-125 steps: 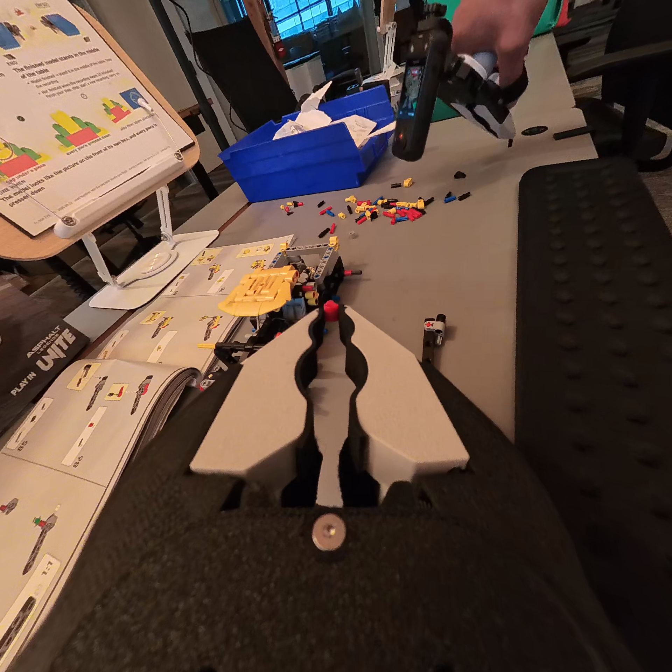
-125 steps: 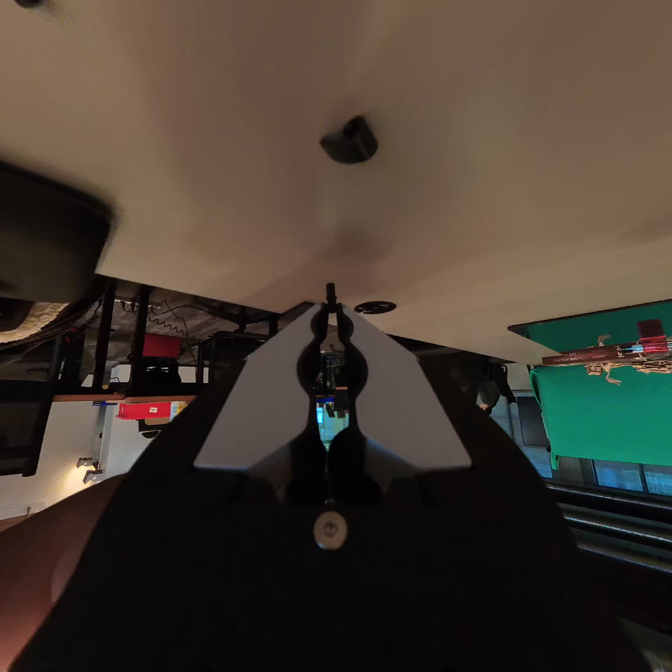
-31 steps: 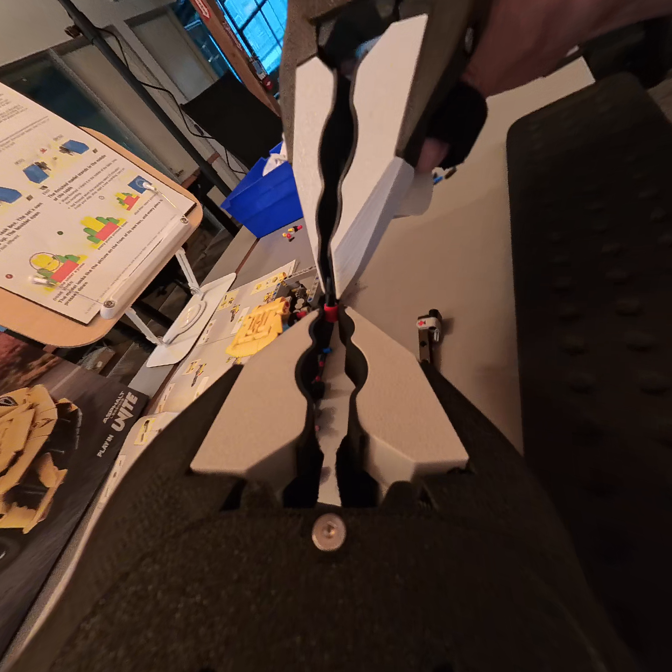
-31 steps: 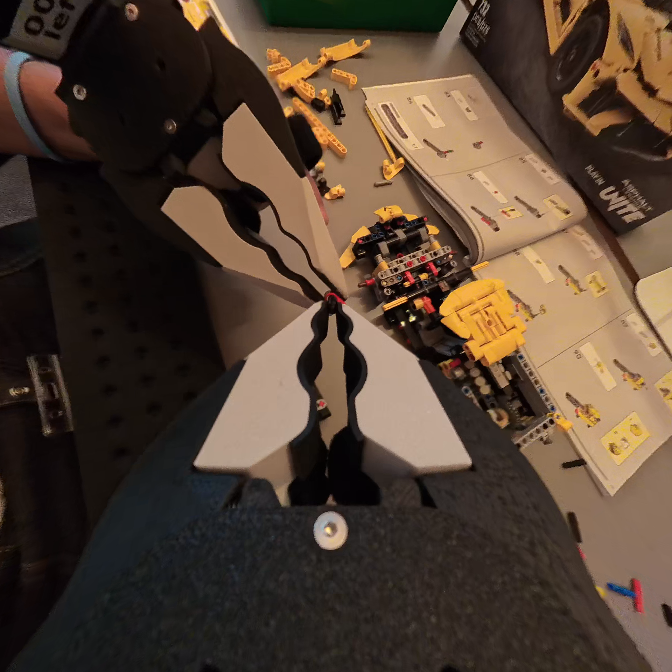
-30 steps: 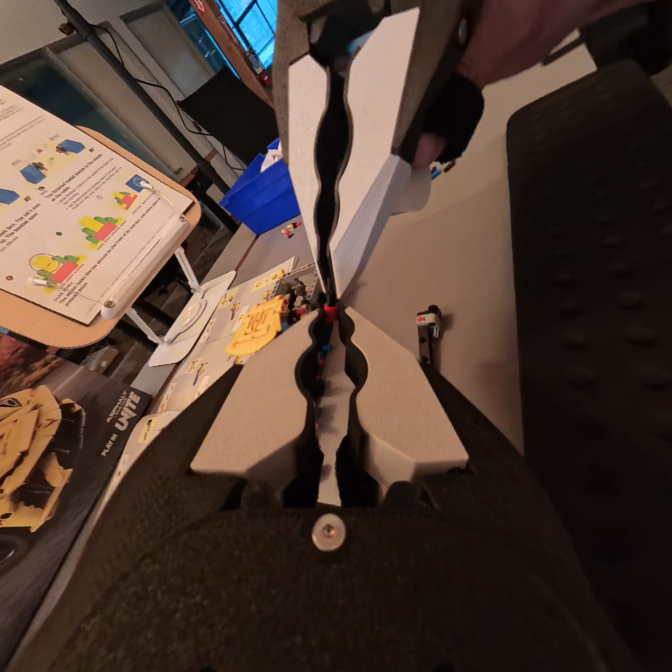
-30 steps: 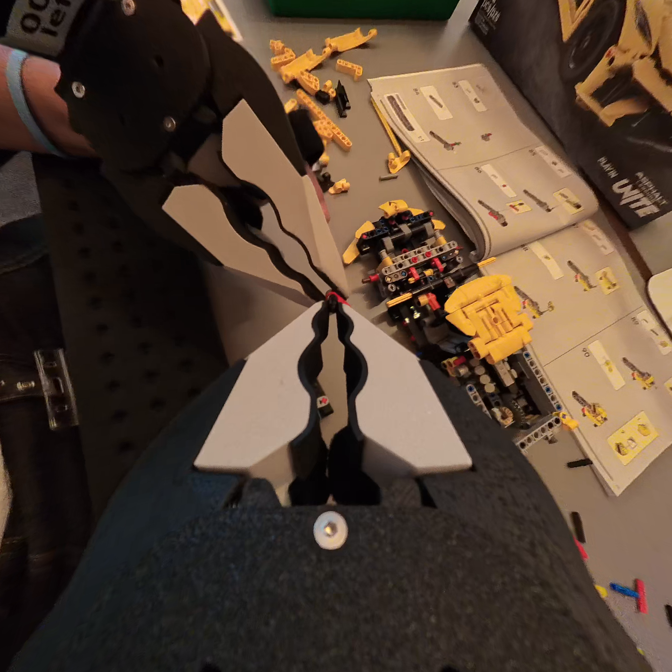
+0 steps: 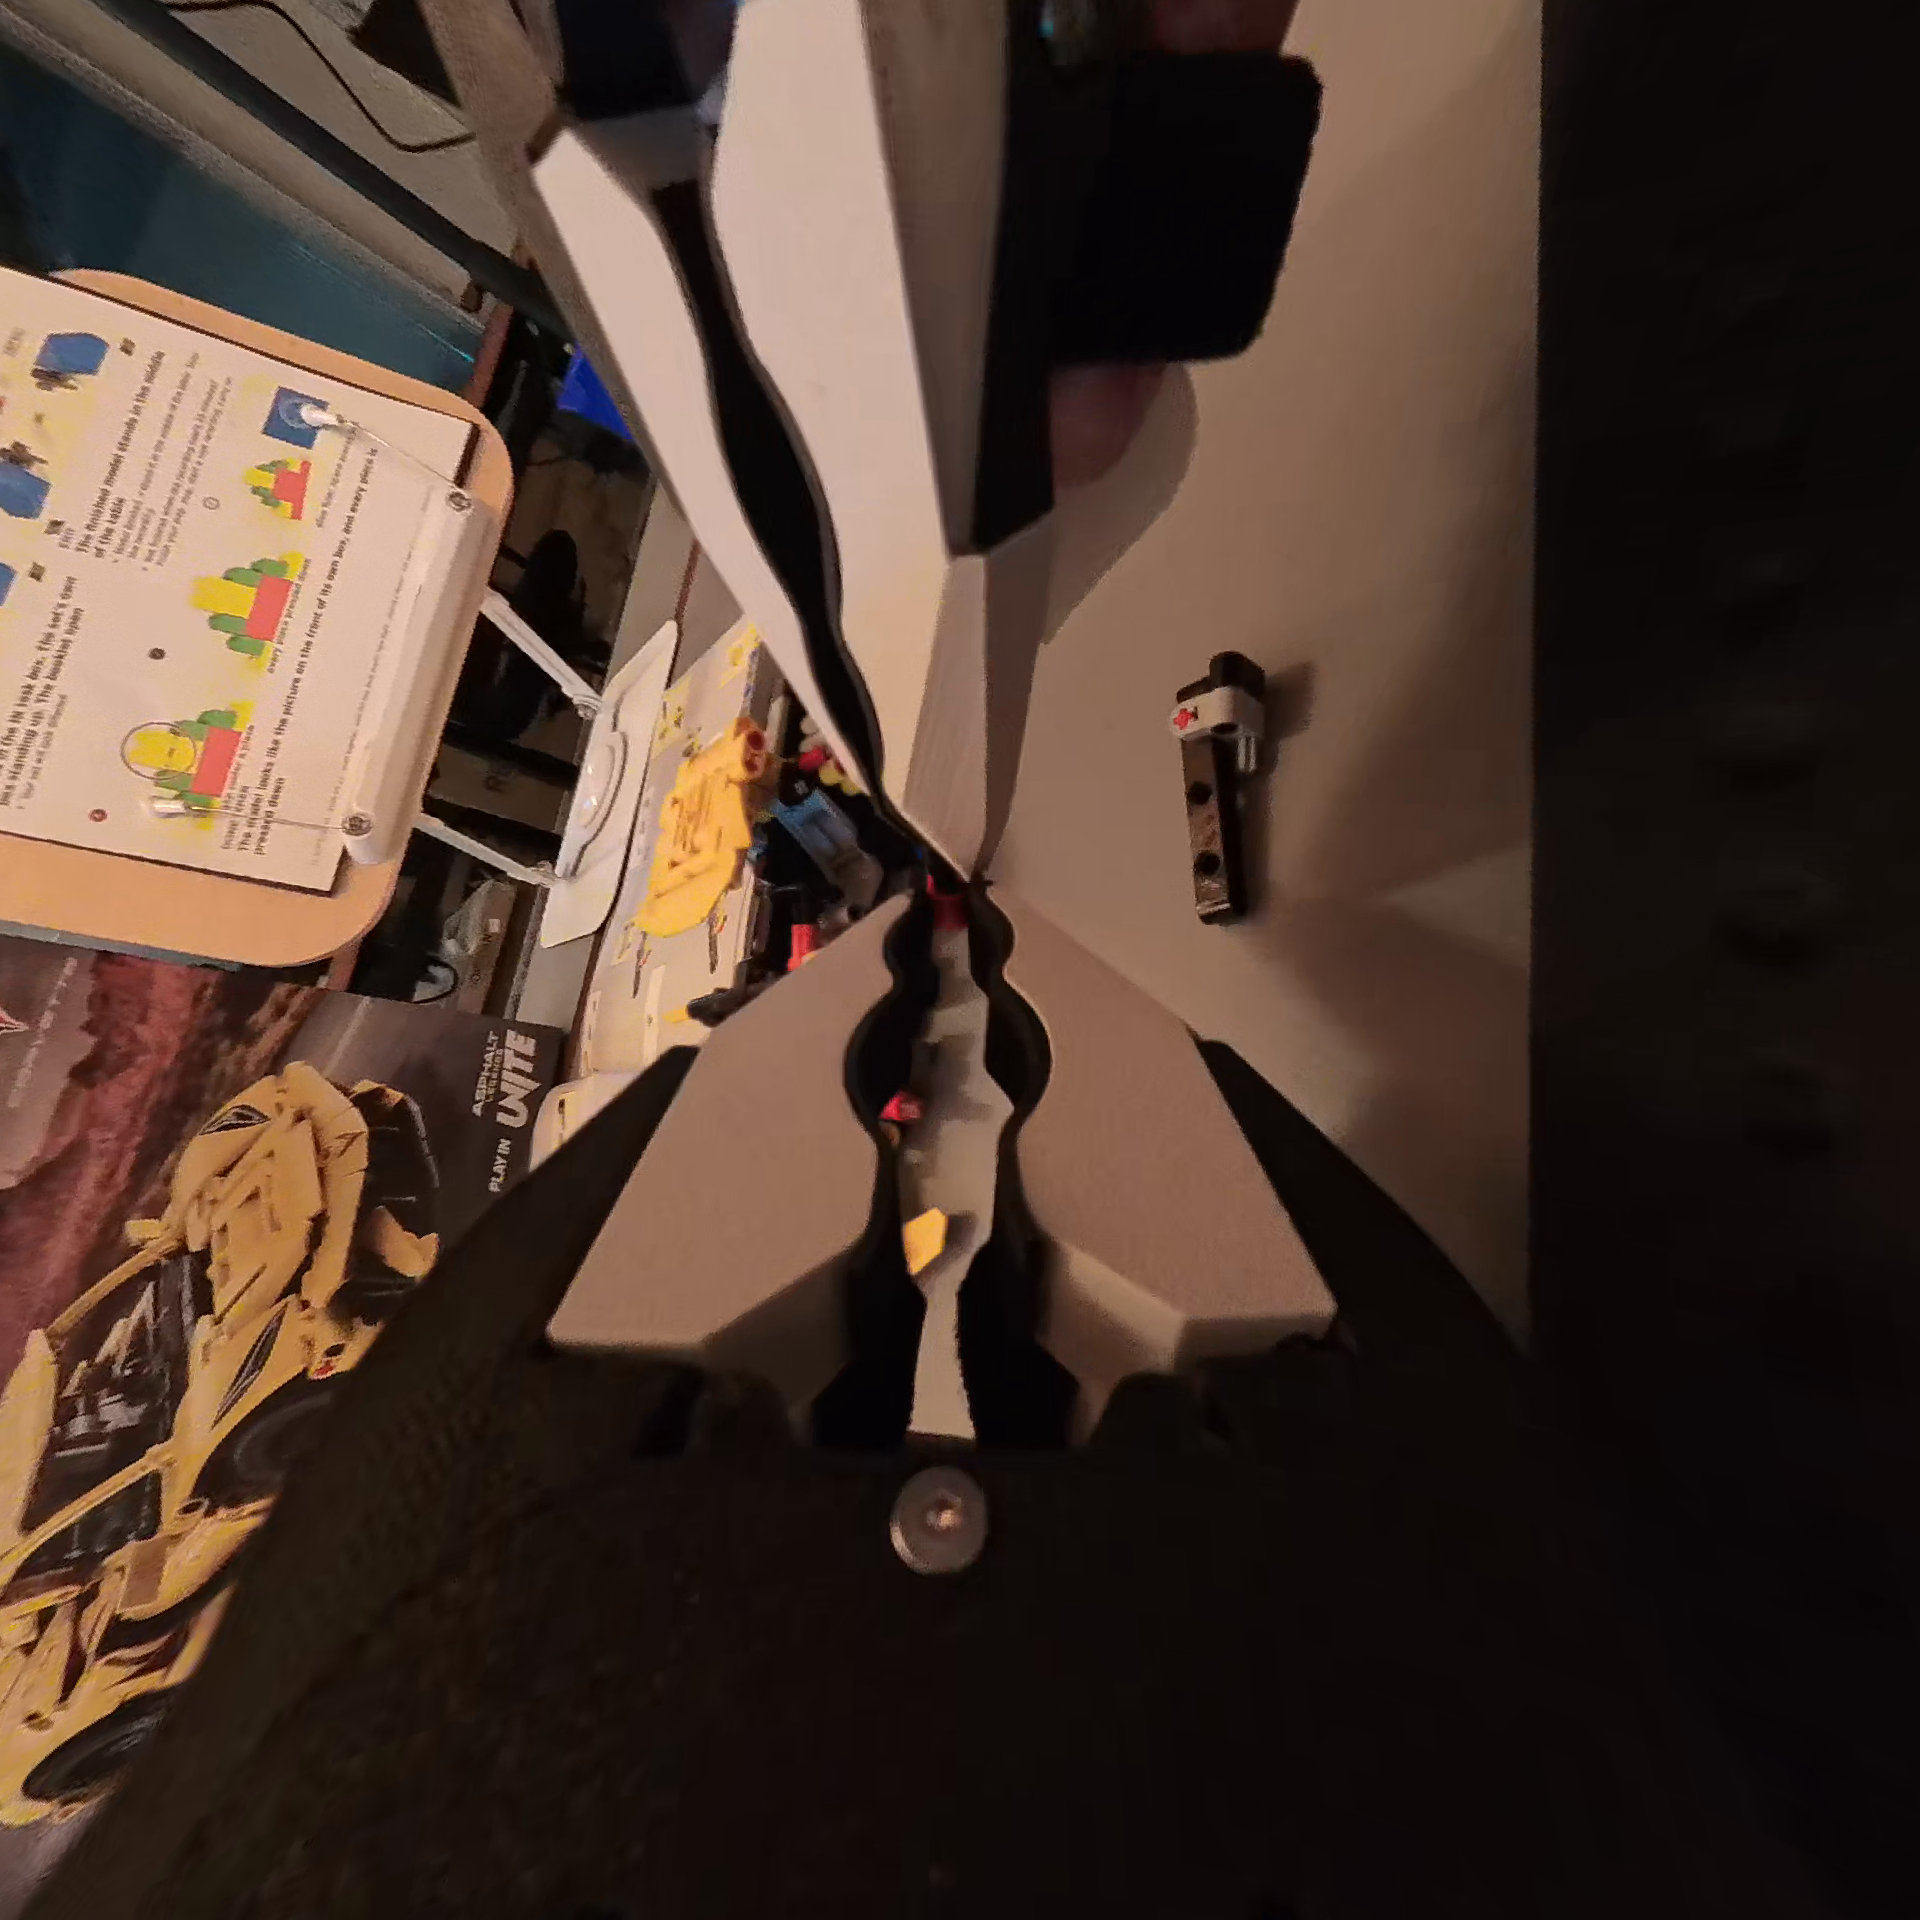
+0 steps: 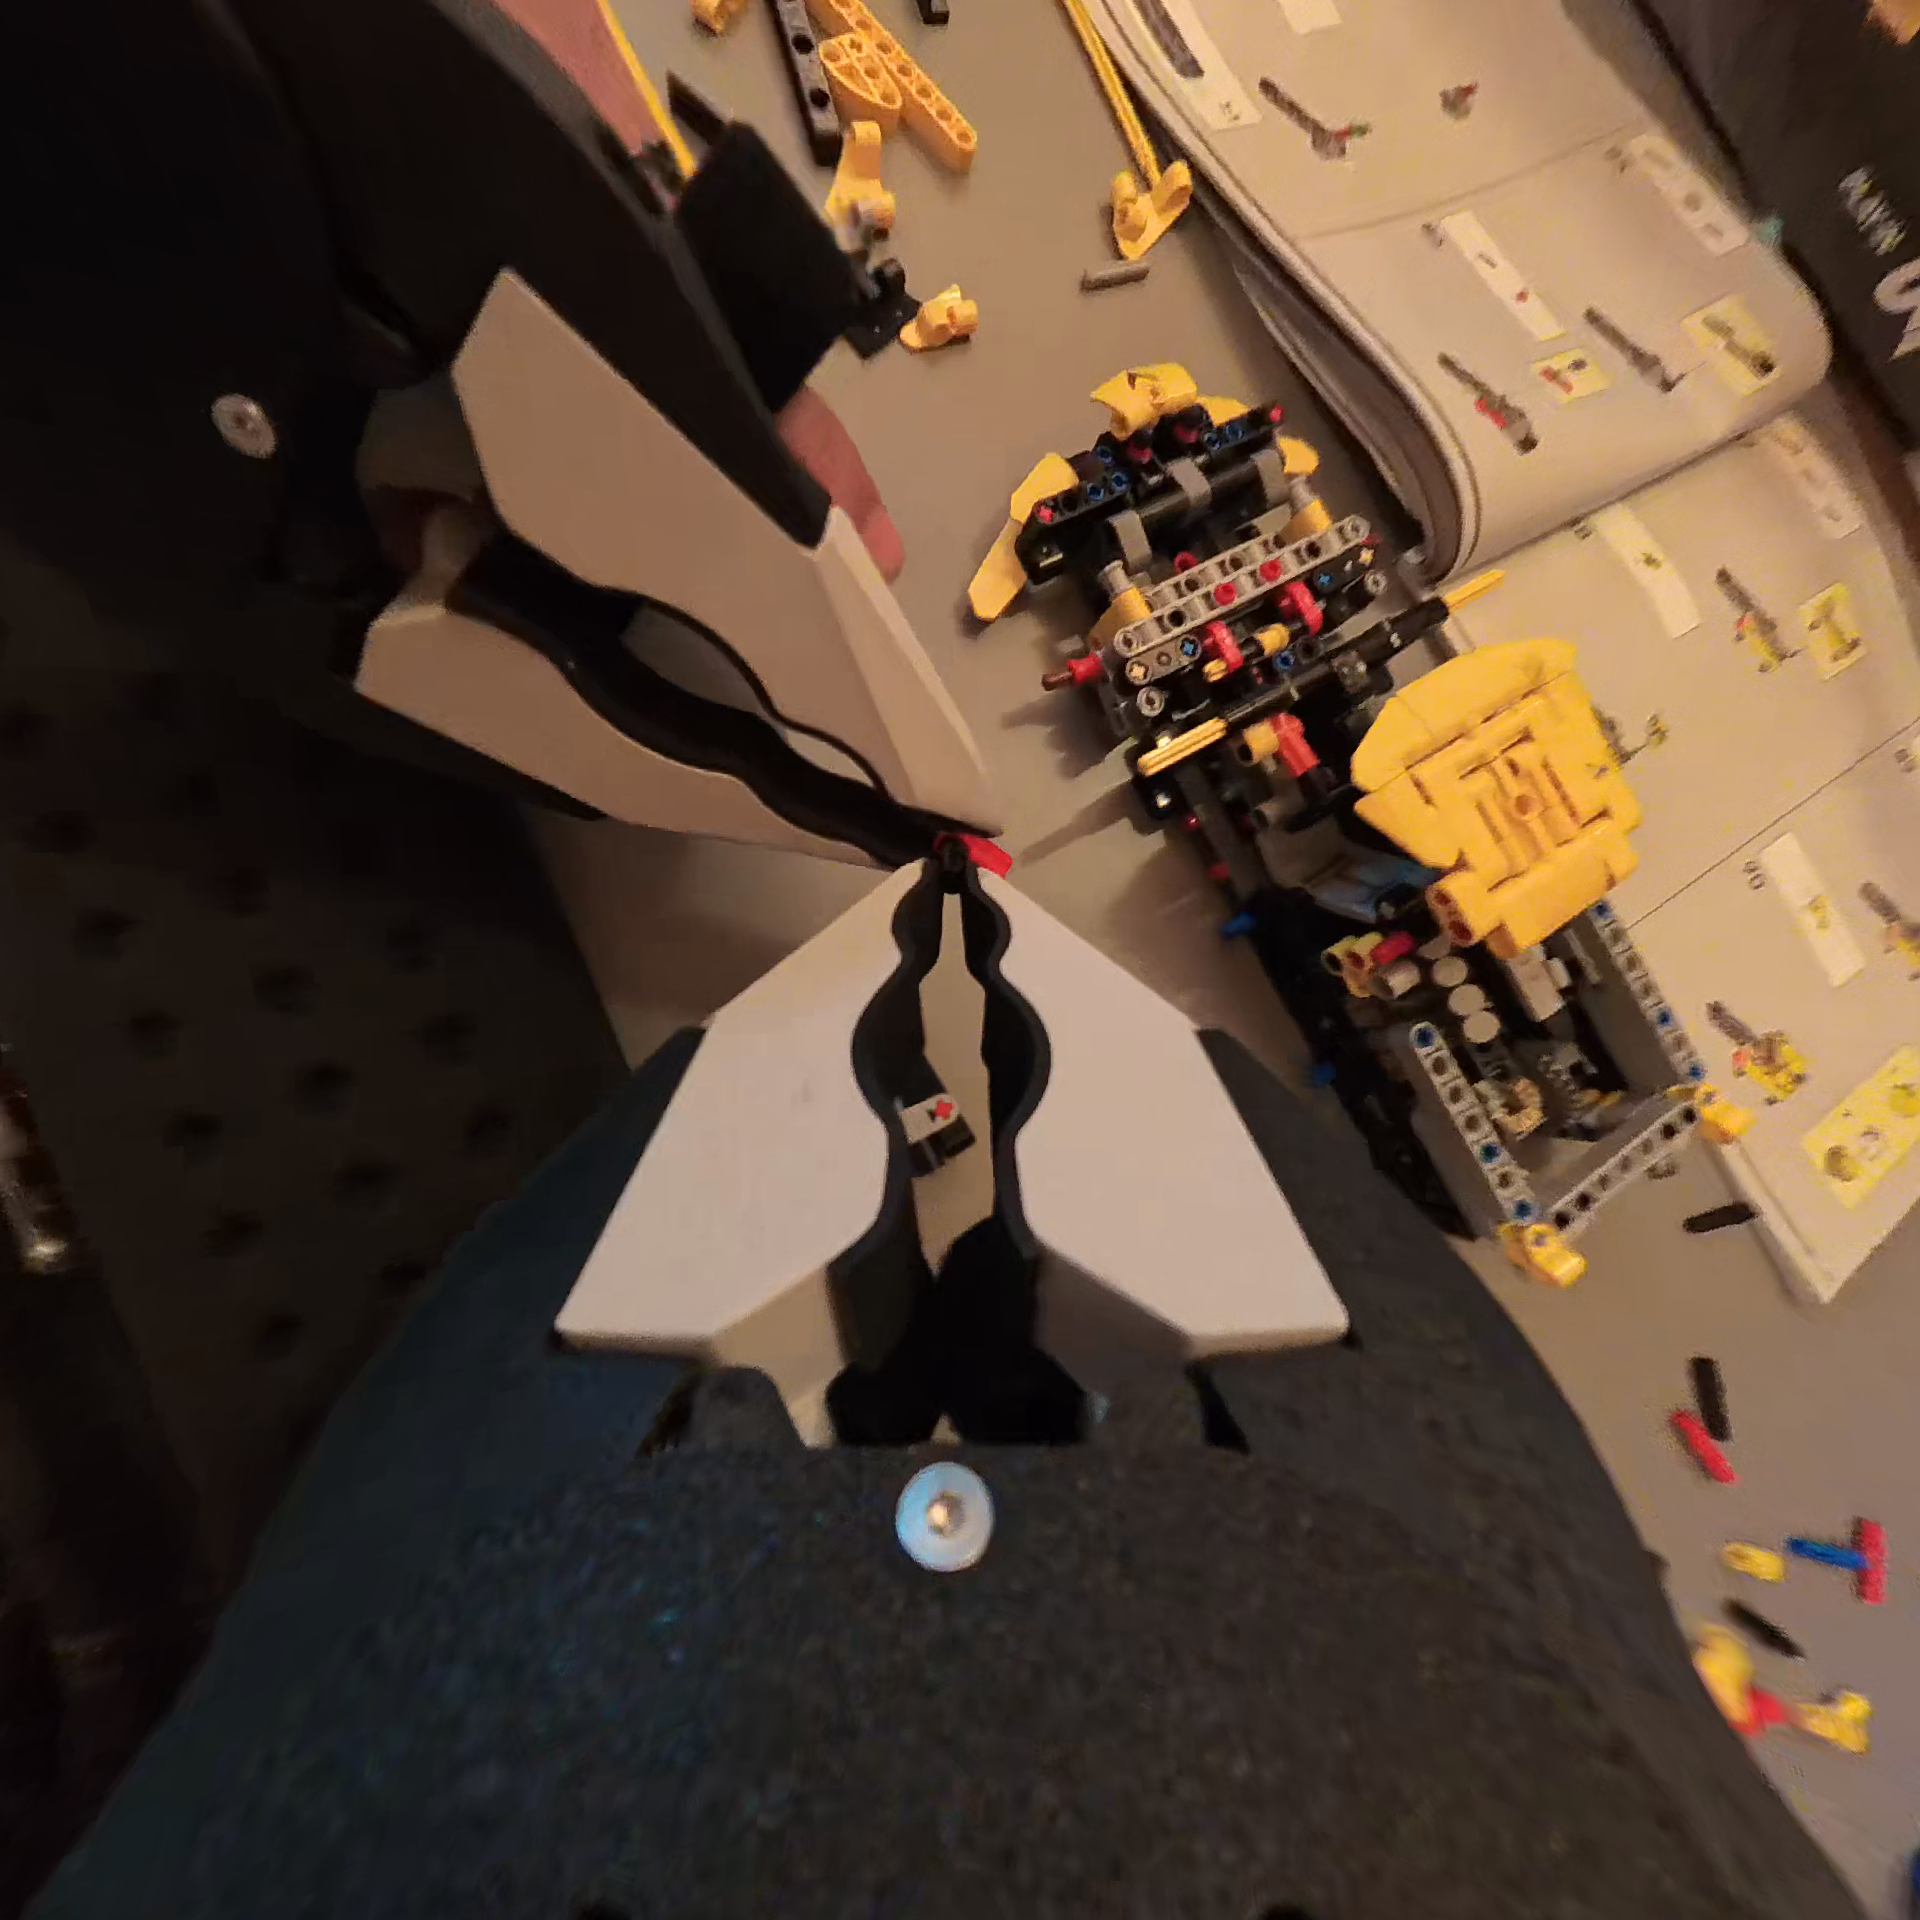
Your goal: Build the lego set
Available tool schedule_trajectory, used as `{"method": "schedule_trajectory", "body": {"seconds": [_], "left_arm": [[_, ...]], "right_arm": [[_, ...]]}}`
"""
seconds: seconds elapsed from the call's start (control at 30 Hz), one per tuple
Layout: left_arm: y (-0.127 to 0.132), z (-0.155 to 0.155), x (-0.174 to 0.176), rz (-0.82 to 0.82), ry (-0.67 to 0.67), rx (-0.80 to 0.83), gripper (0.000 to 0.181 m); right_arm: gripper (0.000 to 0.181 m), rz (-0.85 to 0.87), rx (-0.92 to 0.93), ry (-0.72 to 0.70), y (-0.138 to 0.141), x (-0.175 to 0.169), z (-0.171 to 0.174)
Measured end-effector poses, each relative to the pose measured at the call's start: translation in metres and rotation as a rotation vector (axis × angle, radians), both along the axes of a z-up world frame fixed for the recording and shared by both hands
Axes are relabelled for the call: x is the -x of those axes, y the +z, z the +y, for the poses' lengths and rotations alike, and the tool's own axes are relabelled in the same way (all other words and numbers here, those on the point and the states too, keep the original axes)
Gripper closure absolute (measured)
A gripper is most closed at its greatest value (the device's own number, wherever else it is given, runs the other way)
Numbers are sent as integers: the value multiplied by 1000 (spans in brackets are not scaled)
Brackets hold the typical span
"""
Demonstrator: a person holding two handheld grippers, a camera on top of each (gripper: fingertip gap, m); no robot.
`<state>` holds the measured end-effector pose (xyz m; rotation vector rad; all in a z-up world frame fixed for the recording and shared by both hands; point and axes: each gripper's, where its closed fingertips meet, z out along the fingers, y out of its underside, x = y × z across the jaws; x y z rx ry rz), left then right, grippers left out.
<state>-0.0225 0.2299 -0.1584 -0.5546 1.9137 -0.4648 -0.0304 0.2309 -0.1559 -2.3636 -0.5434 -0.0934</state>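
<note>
Mid-air joining step: left gripper (image 7: 943,902) clamps red piece (image 8: 971,850); right gripper (image 8: 951,868) pinches black pin tip-to-tip; next needs straight axial push.

The left tool (image 7: 948,902) pinches a small red piece (image 7: 943,910), tip to tip with the right tool (image 7: 940,868). A black beam (image 7: 1216,805) lies nearby on the tabletop (image 7: 1382,582).

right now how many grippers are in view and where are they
2. The left gripper pinches a small red piece. The right gripper meets it tip to tip, pinching what looks like a small black pin, above the grey table. None seem hidden.
</note>
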Motion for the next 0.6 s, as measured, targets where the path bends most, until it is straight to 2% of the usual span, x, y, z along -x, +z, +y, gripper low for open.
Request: {"method": "schedule_trajectory", "body": {"seconds": [0.2,0.27,0.33,0.47,0.6], "left_arm": [[6,-6,0,31,-53,242,175],[10,-4,0,36,-52,313,175],[12,0,-1,39,-41,344,175],[12,0,-1,36,-43,343,175],[13,-1,0,35,-48,341,175]], "right_arm": [[175,200,-20,-63,9,-1,-4],[164,225,-34,-71,14,-3,-5],[162,235,-33,-61,17,-2,-7],[173,180,-96,-48,25,-2,-2],[174,199,-91,-42,24,1,1]]}}
